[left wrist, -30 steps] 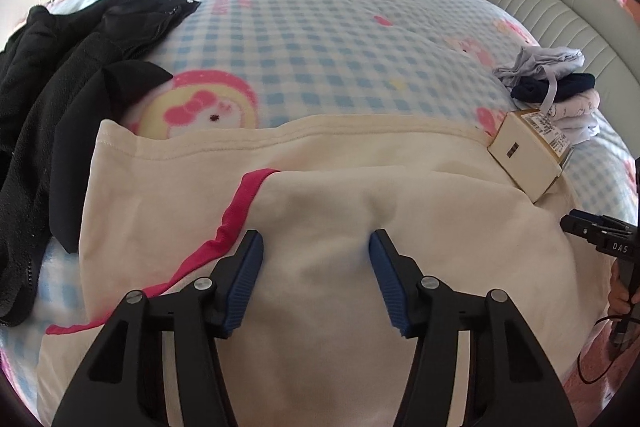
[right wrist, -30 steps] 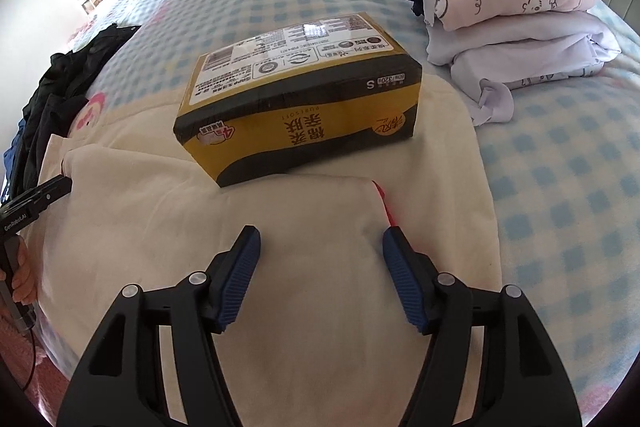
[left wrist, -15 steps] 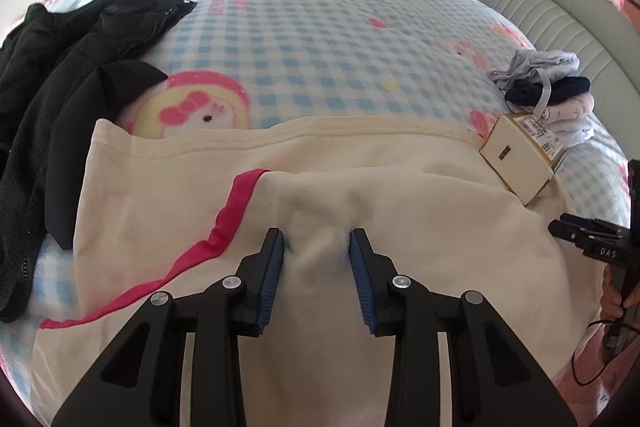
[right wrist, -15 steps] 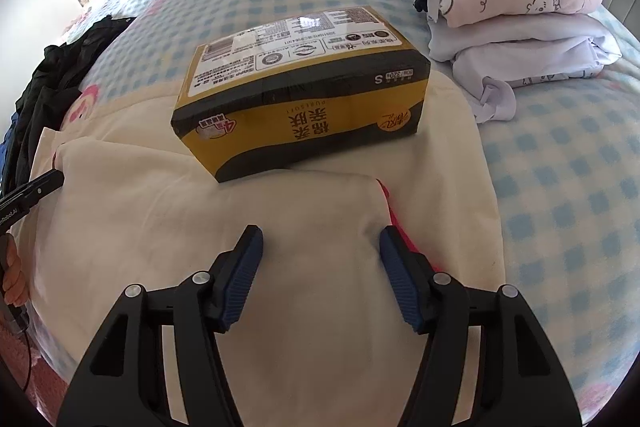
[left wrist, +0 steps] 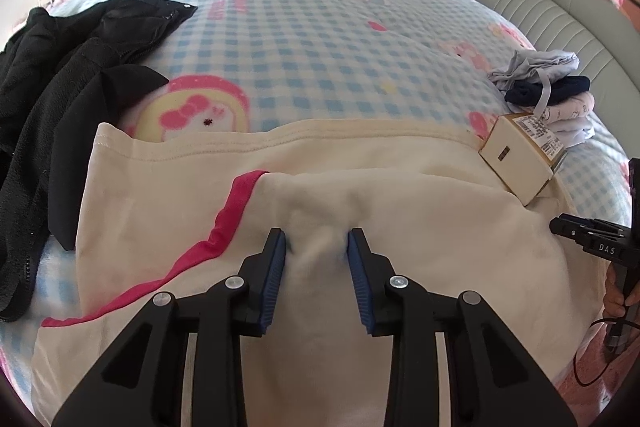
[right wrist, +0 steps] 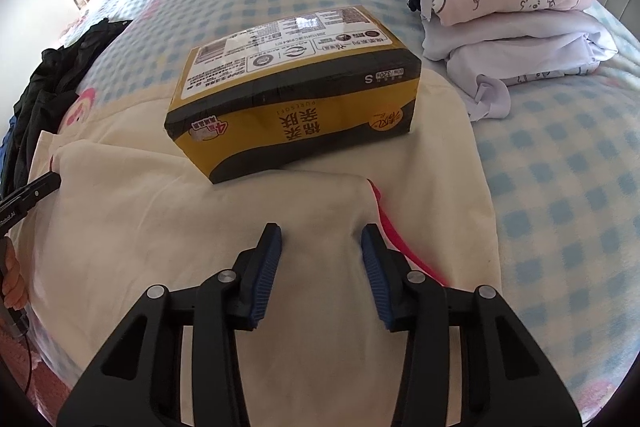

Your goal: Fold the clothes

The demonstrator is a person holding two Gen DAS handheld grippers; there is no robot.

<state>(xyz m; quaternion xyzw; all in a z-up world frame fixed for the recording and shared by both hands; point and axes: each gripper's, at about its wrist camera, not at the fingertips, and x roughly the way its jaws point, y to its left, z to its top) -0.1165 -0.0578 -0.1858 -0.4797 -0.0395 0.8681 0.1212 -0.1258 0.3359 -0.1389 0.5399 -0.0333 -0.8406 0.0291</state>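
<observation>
Left wrist view shows the left gripper (left wrist: 316,247) with its fingers (left wrist: 275,269) drawn in on a bunched ridge of the cream garment (left wrist: 420,227), pinching the folded-over upper layer just right of its pink trim (left wrist: 224,227). The right gripper (right wrist: 321,251), seen from its own camera, rests on the same garment with its fingers (right wrist: 267,267) partly apart; a little cloth rises between them, but they do not look closed on it.

My reading is that a fold is being started: one side is gripped, the other is not yet secured. The next move calls for the right fingers to close on the layer near the pink edge, then both to lift and carry it together so the fold stays straight.

The garment lies spread on the checked bed (left wrist: 320,47), soft and slightly creased, hem stitched along its far edge. A yellow tissue box (right wrist: 296,95) sits on its far part and may hinder the fold. A stack of folded clothes (right wrist: 508,11) lies beyond, and black clothing (left wrist: 68,75) lies beside the garment.
</observation>
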